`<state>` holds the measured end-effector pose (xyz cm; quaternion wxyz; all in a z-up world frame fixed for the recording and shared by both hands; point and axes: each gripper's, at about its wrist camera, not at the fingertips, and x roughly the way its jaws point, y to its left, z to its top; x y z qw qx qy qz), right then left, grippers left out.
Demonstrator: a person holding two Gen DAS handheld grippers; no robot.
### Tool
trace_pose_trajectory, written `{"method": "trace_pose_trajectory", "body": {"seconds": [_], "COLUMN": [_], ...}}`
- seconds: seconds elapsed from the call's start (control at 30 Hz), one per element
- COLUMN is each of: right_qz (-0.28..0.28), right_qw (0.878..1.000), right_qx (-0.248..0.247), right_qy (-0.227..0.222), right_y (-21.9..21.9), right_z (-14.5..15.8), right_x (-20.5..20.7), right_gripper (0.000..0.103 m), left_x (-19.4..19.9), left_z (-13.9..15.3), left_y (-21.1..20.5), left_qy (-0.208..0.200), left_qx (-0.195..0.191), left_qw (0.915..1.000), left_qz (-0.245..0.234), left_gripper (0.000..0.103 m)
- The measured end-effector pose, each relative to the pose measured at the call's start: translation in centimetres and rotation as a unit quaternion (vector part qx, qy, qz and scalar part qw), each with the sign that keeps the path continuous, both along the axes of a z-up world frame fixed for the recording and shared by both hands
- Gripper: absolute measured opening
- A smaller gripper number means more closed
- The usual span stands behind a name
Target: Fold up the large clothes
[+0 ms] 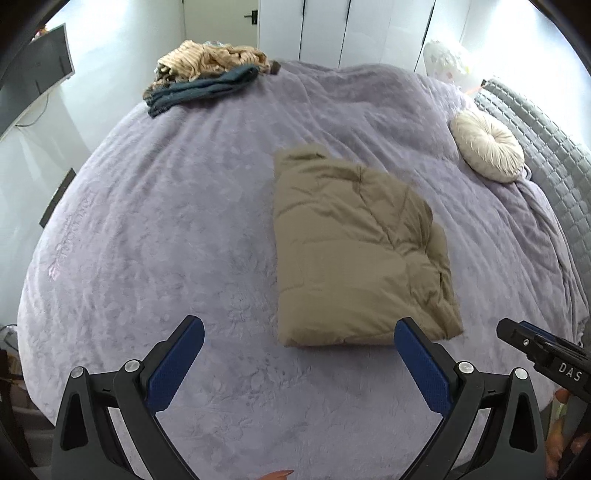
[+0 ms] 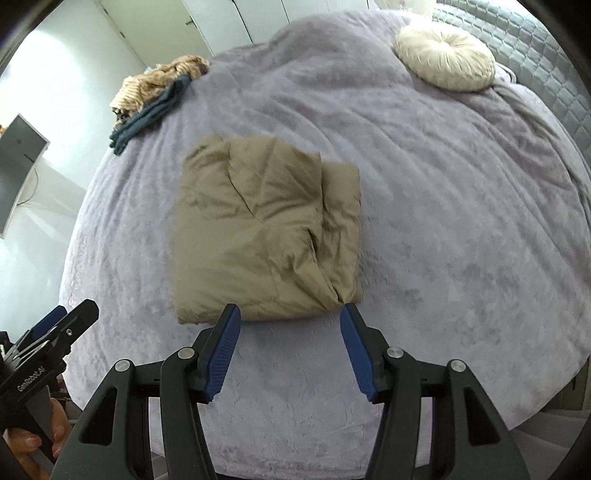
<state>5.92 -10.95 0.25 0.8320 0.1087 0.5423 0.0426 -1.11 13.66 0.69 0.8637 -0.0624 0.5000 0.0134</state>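
A tan padded jacket (image 1: 354,251) lies folded into a thick rectangle on the lilac bedspread (image 1: 177,229); it also shows in the right wrist view (image 2: 266,229). My left gripper (image 1: 299,328) is open and empty, held above the bedspread just short of the jacket's near edge. My right gripper (image 2: 290,314) is open and empty, its tips at the jacket's near edge. The right gripper's body shows at the right edge of the left wrist view (image 1: 543,350), and the left gripper's body at the left edge of the right wrist view (image 2: 51,332).
A pile of tan striped and dark teal clothes (image 1: 207,74) lies at the bed's far left corner. A round cream cushion (image 1: 487,146) rests near the grey quilted headboard (image 1: 546,129). White wardrobe doors (image 1: 351,29) stand behind. A monitor (image 1: 40,74) is left of the bed.
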Motion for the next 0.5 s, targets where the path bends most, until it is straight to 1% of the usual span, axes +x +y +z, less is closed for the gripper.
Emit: {"method": "trace_pose_trajectory", "body": {"seconds": [0.03,0.1,0.13,0.17,0.23,0.33,0.4,0.5], "right_qz": [0.0,-0.002,-0.001,-0.001,-0.002,-0.001,-0.003,-0.002], "right_qw": [1.0,1.0,0.999,0.999,0.998,0.997,0.996,0.995], "right_qx": [-0.003,-0.011,-0.013,-0.012,-0.018,-0.028,-0.034,-0.043], "right_qy": [-0.009,-0.027,-0.036,-0.044,-0.058,-0.074,-0.085,-0.094], "right_y": [0.1,0.3,0.3,0.4,0.6,1.0,1.0,1.3], "right_z": [0.5,1.5,2.0,2.5,3.3,4.2,4.8,5.3], "right_x": [0.0,0.1,0.1,0.1,0.1,0.1,0.0,-0.3], "right_gripper": [0.061,0.069,0.076,0.079,0.079,0.088,0.102,0.103], "left_x": [0.0,-0.2,-0.2,-0.3,-0.4,-0.6,-0.9,-1.4], "left_z": [0.4,1.2,1.7,2.1,2.9,3.7,4.0,4.2], "left_y": [0.0,0.0,0.1,0.1,0.1,0.0,-0.1,-0.2], "left_qy": [-0.006,-0.017,-0.024,-0.029,-0.038,-0.045,-0.048,-0.051], "left_qx": [0.004,0.01,0.013,0.015,0.02,0.033,0.034,0.032], "left_qw": [1.0,0.9998,0.9996,0.9994,0.999,0.9984,0.9982,0.9981], "left_qz": [0.003,0.008,0.01,0.013,0.013,0.011,0.011,0.011], "left_gripper": [0.103,0.103,0.103,0.103,0.103,0.103,0.103,0.103]}}
